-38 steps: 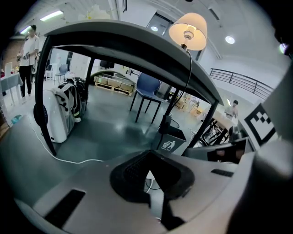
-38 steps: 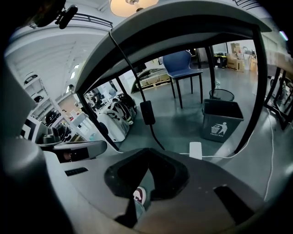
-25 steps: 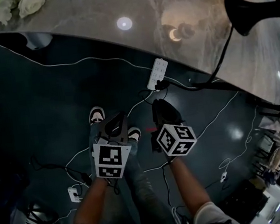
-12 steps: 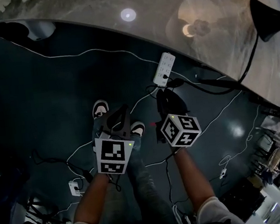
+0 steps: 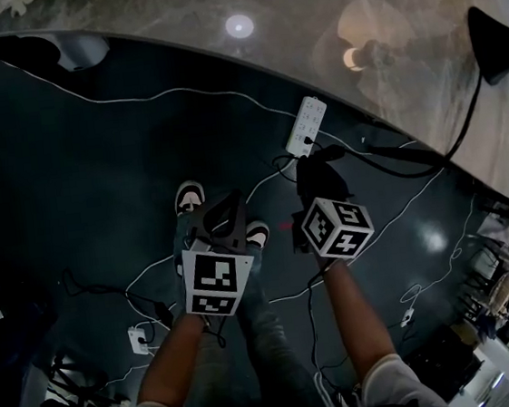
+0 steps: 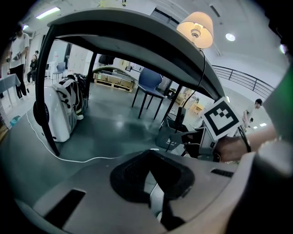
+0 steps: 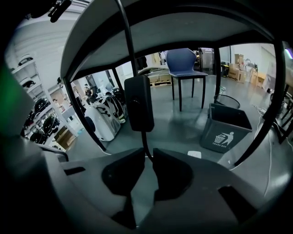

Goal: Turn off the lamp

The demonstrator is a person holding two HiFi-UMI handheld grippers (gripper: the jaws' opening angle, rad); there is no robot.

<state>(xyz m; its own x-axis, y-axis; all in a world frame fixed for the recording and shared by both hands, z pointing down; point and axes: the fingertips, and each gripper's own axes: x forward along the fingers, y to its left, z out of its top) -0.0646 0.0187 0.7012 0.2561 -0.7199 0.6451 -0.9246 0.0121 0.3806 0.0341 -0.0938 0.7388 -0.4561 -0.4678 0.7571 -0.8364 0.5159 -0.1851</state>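
Note:
The lamp's lit shade [image 6: 196, 28] shows above the table edge in the left gripper view. Its black base [image 5: 499, 38] stands on the table at the right, and its black cable drops over the edge. A black inline switch [image 7: 139, 103] hangs on that cable just ahead of my right gripper [image 7: 149, 151]. Its jaws stand a narrow gap apart, and the cable runs down into that gap. I cannot tell whether the pads touch it. In the head view my right gripper [image 5: 317, 171] is low, below the table edge. My left gripper [image 5: 229, 203] hangs beside it, shut and holding nothing [image 6: 149, 151].
The glossy table [image 5: 169, 16] curves across the top of the head view. A white power strip [image 5: 308, 126] and several loose cables lie on the dark floor. The person's shoes [image 5: 190, 196] are below the grippers. A grey bin [image 7: 226, 128] and a blue chair [image 7: 185, 64] stand beyond.
My right gripper has edged forward and down toward the hanging cable and the power strip. The left gripper has stayed where it was. The head view has shifted slightly.

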